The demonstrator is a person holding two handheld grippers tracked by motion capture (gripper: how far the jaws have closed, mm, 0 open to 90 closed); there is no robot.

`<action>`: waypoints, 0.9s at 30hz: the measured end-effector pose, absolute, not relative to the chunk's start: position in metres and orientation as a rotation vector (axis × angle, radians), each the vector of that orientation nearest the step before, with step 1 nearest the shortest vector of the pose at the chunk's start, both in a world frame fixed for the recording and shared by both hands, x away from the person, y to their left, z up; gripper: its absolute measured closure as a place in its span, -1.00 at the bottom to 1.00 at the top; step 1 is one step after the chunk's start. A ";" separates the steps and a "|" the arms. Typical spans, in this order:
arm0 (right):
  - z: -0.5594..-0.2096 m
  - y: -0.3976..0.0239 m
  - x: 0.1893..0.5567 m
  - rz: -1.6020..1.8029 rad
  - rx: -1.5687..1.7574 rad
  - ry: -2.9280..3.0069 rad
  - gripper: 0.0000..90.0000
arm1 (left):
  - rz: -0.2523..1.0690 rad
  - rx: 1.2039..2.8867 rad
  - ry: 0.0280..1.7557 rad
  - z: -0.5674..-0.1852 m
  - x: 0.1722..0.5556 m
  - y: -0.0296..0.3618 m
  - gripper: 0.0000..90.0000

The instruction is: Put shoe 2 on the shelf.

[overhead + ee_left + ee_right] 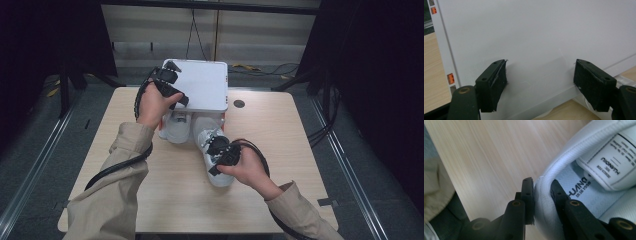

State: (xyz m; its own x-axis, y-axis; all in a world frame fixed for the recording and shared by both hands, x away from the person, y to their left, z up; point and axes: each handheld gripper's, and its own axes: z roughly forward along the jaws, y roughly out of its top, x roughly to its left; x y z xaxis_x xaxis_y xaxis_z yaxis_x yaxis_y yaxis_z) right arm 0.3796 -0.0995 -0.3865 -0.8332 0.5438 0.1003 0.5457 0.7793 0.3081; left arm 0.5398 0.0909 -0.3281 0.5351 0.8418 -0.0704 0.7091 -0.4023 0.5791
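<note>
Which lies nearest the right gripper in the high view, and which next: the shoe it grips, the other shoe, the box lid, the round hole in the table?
From the right gripper:
1. Gripped shoe, in its jaws.
2. Other shoe, up-left, under the lid.
3. Hole, toward the table's far edge.
4. Box lid, farthest back; close to the hole's rank.

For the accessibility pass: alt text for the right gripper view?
The right claw pinches the padded collar of a white shoe, one jaw outside and one inside against the pale blue lining. A tongue label with printed text sits upper right, and the light wood table lies behind.
</note>
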 end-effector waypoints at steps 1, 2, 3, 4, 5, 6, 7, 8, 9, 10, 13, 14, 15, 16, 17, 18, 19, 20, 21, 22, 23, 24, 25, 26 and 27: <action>-0.385 -0.095 0.381 -0.528 -0.896 -2.970 0.71 | 0.314 2.217 1.253 -0.328 0.540 0.091 -0.42; -0.385 -0.092 0.382 -0.534 -0.885 -2.984 0.71 | 0.315 2.216 1.252 -0.328 0.539 0.091 -0.42; -0.384 -0.089 0.383 -0.522 -0.871 -2.991 0.70 | 0.316 2.215 1.250 -0.329 0.539 0.091 -0.42; -0.384 -0.085 0.383 -0.525 -0.866 -3.014 0.70 | 0.315 2.214 1.248 -0.329 0.539 0.092 -0.42; -0.384 -0.081 0.384 -0.508 -0.870 -3.033 0.70 | 0.314 2.216 1.243 -0.329 0.539 0.092 -0.42; -0.384 -0.080 0.385 -0.502 -0.862 -3.050 0.70 | 0.312 2.215 1.240 -0.329 0.540 0.092 -0.42; -0.383 -0.078 0.387 -0.506 -0.865 -3.056 0.70 | 0.312 2.217 1.239 -0.329 0.540 0.092 -0.42; -0.383 -0.078 0.388 -0.512 -0.867 -3.055 0.70 | 0.312 2.218 1.239 -0.329 0.540 0.092 -0.42; -0.383 -0.078 0.392 -0.507 -0.873 -3.047 0.70 | 0.310 2.218 1.239 -0.329 0.540 0.092 -0.42; -0.383 -0.078 0.395 -0.510 -0.878 -3.049 0.70 | 0.309 2.223 1.236 -0.328 0.540 0.092 -0.42; -0.388 -0.078 0.408 -0.521 -0.891 -3.051 0.70 | 0.307 2.223 1.239 -0.328 0.541 0.092 -0.42; -0.391 -0.078 0.417 -0.516 -0.923 -3.052 0.69 | 0.303 2.224 1.239 -0.328 0.541 0.092 -0.42; -0.391 -0.078 0.417 -0.516 -0.923 -3.052 0.69 | 0.303 2.224 1.239 -0.328 0.541 0.092 -0.42; -0.393 -0.077 0.425 -0.561 -0.929 -3.013 0.68 | 0.300 2.230 1.236 -0.328 0.541 0.092 -0.42; -0.394 -0.076 0.429 -0.561 -0.927 -3.022 0.69 | 0.301 2.236 1.236 -0.328 0.542 0.092 -0.42; -0.395 -0.073 0.432 -0.553 -0.919 -3.026 0.68 | 0.296 2.235 1.239 -0.327 0.542 0.091 -0.42; -0.395 -0.073 0.432 -0.553 -0.919 -3.026 0.68 | 0.296 2.235 1.239 -0.327 0.542 0.091 -0.42; -0.396 -0.069 0.438 -0.547 -0.931 -3.036 0.68 | 0.296 2.238 1.239 -0.327 0.543 0.091 -0.42; -0.396 -0.069 0.438 -0.547 -0.931 -3.036 0.68 | 0.296 2.238 1.239 -0.327 0.543 0.091 -0.42; -0.398 -0.069 0.442 -0.542 -0.912 -3.047 0.67 | 0.300 2.234 1.238 -0.328 0.542 0.092 -0.42; -0.400 -0.069 0.448 -0.565 -0.927 -3.050 0.66 | 0.298 2.234 1.237 -0.328 0.542 0.092 -0.42; -0.400 -0.069 0.450 -0.575 -0.930 -3.054 0.66 | 0.299 2.231 1.235 -0.328 0.542 0.092 -0.42; -0.401 -0.069 0.455 -0.604 -0.929 -3.049 0.63 | 0.300 2.232 1.235 -0.328 0.542 0.092 -0.42; -0.402 -0.069 0.459 -0.645 -0.954 -3.044 0.60 | 0.300 2.232 1.235 -0.328 0.542 0.092 -0.42; -0.403 -0.068 0.460 -0.656 -0.968 -3.067 0.57 | 0.299 2.232 1.235 -0.328 0.542 0.092 -0.42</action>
State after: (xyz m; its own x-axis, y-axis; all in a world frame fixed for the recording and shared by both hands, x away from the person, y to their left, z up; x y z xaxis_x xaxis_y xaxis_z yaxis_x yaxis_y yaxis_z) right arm 0.4604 -0.0676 -0.4025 -0.8171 0.5764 -0.0139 0.5203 0.7474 0.4131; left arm 0.5418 0.0921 -0.3279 0.5494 0.8322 -0.0742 0.7059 -0.4148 0.5742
